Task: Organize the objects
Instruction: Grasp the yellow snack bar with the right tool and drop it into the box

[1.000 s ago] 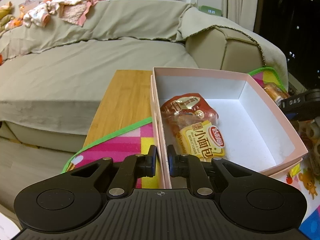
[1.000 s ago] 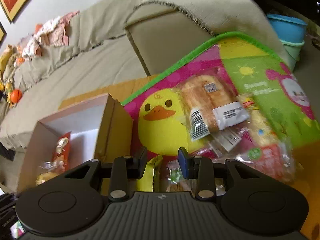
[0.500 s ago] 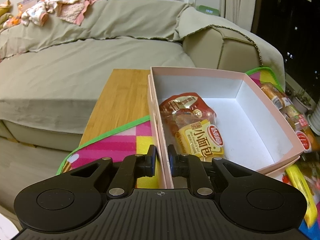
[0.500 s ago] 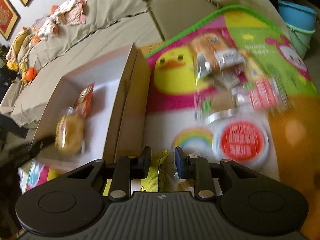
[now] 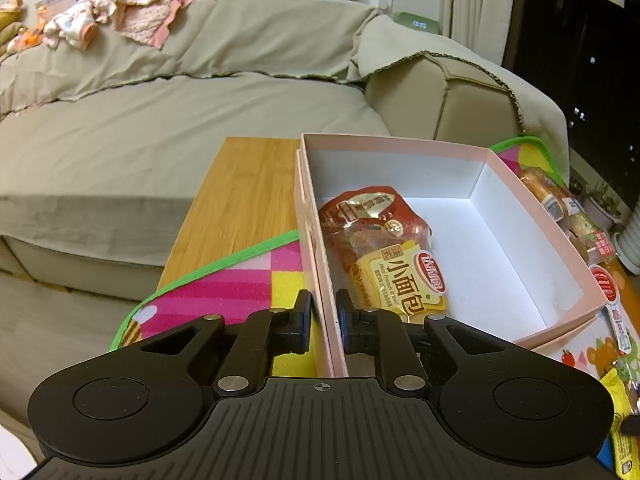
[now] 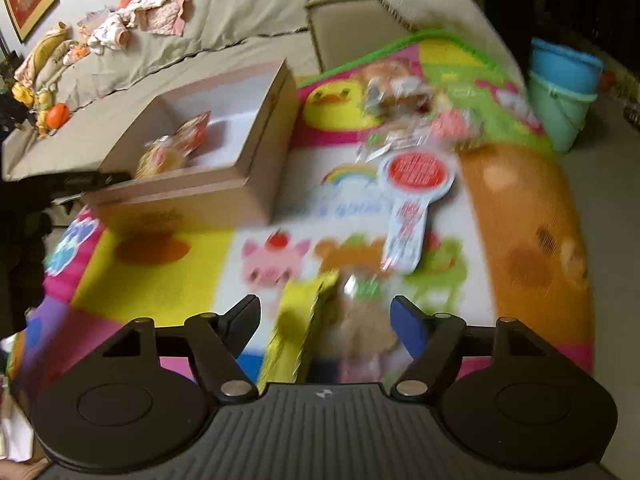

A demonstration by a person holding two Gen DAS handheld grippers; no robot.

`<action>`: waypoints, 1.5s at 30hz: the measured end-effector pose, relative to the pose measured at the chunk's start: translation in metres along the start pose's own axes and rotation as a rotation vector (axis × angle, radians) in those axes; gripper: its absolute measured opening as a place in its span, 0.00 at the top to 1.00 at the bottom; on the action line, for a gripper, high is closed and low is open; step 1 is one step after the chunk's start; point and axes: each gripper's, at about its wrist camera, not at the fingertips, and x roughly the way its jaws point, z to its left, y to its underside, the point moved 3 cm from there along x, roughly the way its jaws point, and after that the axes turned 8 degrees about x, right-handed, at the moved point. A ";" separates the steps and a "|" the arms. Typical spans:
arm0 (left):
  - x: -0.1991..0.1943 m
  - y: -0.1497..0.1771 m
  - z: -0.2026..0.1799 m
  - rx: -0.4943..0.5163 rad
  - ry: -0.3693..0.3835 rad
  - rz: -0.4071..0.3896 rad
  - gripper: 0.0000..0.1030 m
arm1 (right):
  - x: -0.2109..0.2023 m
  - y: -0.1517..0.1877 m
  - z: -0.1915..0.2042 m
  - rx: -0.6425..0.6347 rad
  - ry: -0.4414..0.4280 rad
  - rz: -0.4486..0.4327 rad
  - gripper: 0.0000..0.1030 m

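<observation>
A pink cardboard box (image 5: 400, 145) stands on the colourful play mat (image 5: 240, 280). My left gripper (image 5: 323, 322) is shut on the box's near-left wall. Inside the box lie a red snack pack (image 5: 368, 212) and a yellow bread pack (image 5: 400, 280). In the blurred right wrist view the same box (image 6: 192, 196) is at the upper left. My right gripper (image 6: 325, 320) is opening; a yellow snack packet (image 6: 298, 320) lies between its jaws on the mat, and the pads stand clear of it. A white paddle-shaped pack with a red round label (image 6: 412, 192) lies ahead.
Several more wrapped snacks (image 6: 404, 96) lie at the far side of the mat (image 6: 160, 276). A wooden table top (image 5: 240, 204) shows left of the box. A beige sofa (image 5: 160, 128) stands behind, and stacked blue and green buckets (image 6: 564, 80) at the right.
The right gripper has pulled back across the mat, away from the box, with the yellow packet, and its jaws have spread wide apart around it. The left gripper has kept its grip on the box wall.
</observation>
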 end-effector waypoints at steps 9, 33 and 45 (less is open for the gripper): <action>0.000 0.000 0.000 -0.001 0.006 0.002 0.84 | 0.011 0.021 0.045 -0.162 0.025 -0.042 0.25; 0.001 0.002 -0.002 -0.006 0.009 -0.002 0.84 | -0.053 0.046 0.058 -0.152 0.097 -0.098 0.79; 0.000 0.002 -0.001 -0.017 0.017 -0.005 0.84 | -0.108 0.008 0.083 -0.186 0.019 -0.243 0.79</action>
